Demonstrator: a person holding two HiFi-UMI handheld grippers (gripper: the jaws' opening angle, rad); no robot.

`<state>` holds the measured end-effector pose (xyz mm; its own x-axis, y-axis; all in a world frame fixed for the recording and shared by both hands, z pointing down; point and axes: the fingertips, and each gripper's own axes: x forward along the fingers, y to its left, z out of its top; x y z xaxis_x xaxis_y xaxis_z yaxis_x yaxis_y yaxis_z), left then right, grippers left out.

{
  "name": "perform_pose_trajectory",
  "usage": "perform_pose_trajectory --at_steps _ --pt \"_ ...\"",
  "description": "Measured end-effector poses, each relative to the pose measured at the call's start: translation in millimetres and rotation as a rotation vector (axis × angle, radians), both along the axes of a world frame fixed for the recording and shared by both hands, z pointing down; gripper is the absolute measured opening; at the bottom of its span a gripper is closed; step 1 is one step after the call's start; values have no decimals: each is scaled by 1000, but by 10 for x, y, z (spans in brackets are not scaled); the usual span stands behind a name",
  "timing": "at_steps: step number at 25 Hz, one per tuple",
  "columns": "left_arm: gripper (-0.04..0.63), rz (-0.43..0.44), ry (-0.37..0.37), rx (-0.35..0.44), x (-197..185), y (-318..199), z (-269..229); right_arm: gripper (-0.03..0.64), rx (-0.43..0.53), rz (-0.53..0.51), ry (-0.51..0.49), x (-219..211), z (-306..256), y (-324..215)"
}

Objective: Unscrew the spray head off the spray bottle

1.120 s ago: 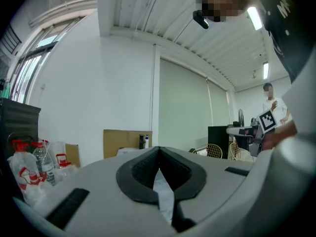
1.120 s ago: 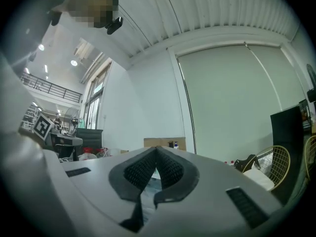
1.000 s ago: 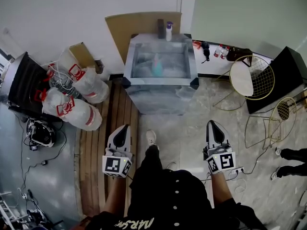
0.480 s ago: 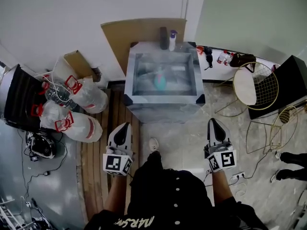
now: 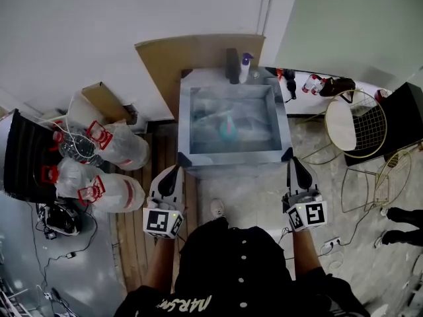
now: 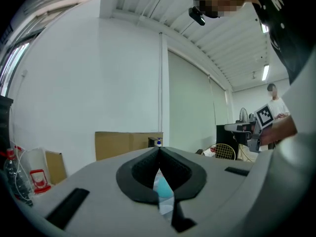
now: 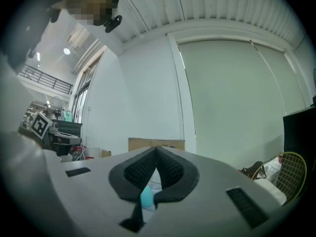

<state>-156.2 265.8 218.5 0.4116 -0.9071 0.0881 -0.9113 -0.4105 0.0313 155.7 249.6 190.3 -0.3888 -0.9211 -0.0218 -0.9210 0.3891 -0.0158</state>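
Stone floor and white walls surround a shiny metal table (image 5: 186,121) just ahead of the person. A teal spray bottle (image 5: 228,128) sits near the middle of its top, untouched. The left gripper (image 5: 174,170) and right gripper (image 5: 293,162) are both clenched on nothing, near the table's front edge. Likely risk: a loose hold on the body would let the bottle spin or slide when its head is twisted.

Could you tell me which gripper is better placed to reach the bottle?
Left, marginally: the left gripper sits a little nearer the bottle than the right gripper; both are shut and short of the table.
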Motion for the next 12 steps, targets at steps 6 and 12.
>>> perform_pose_trajectory --at_steps 6,12 --pt "25 24 -1 -5 -144 -413 11 11 -19 32 18 -104 61 -352" --pt "25 36 -6 -18 -154 -655 96 11 -33 37 31 -111 131 -563"
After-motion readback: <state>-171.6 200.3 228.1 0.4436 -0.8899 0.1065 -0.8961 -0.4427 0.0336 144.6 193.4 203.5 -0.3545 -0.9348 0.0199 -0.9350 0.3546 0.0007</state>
